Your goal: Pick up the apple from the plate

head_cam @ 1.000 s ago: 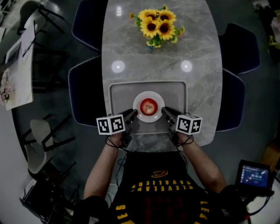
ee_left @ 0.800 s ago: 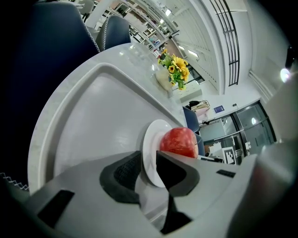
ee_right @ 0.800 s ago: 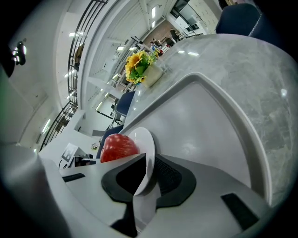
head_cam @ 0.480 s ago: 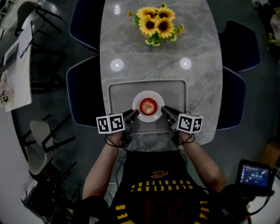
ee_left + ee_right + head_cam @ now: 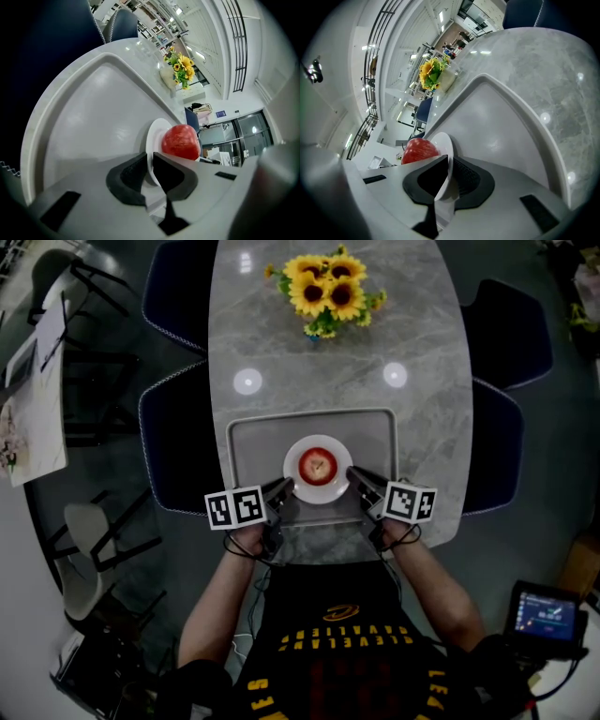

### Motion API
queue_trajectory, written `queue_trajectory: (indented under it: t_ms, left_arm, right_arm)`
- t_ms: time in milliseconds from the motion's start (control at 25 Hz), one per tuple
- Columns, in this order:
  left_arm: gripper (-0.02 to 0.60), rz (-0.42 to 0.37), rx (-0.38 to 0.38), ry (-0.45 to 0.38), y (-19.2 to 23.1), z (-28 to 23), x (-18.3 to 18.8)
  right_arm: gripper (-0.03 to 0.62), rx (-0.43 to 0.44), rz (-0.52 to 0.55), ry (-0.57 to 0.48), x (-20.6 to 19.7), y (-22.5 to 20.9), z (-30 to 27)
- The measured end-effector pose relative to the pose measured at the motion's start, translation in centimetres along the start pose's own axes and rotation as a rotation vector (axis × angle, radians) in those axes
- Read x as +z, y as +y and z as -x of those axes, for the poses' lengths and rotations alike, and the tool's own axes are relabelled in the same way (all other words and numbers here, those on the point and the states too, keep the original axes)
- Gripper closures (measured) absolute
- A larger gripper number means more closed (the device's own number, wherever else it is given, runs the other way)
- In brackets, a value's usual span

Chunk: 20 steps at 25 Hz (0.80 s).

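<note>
A red apple (image 5: 318,465) sits on a small white plate (image 5: 320,493) in the middle of a grey tray (image 5: 253,442). My left gripper (image 5: 285,489) is at the plate's near-left rim. In the left gripper view its jaws are closing, and the left gripper (image 5: 151,161) pinches the thin plate (image 5: 152,136) edge just in front of the apple (image 5: 180,143). My right gripper (image 5: 354,477) is at the near-right rim. In the right gripper view the right gripper (image 5: 447,173) has the plate (image 5: 443,143) edge between its pads, with the apple (image 5: 419,150) just beyond. Neither gripper touches the apple.
The tray lies near the front edge of an oval marble table (image 5: 422,427). A vase of sunflowers (image 5: 326,294) stands at the far end. Dark chairs (image 5: 178,437) flank the table on both sides. A small screen (image 5: 547,613) is at the lower right.
Both grippers stay at the plate's rim, and the apple and plate have not moved. The head view has shifted slightly.
</note>
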<state>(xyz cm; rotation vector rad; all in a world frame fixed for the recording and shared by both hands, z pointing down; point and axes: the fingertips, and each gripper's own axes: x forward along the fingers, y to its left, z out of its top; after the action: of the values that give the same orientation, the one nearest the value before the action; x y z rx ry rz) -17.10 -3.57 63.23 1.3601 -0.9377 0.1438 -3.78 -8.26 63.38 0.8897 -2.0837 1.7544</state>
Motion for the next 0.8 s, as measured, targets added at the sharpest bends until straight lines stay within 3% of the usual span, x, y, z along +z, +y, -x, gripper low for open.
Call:
queue_trajectory:
  t_ms: [800]
  left_arm:
    - [0.546,-0.038,-0.053,0.037,-1.8,1.8,0.1]
  right_arm:
    - [0.554,-0.001,-0.057,-0.075,-0.1,1.7,1.4]
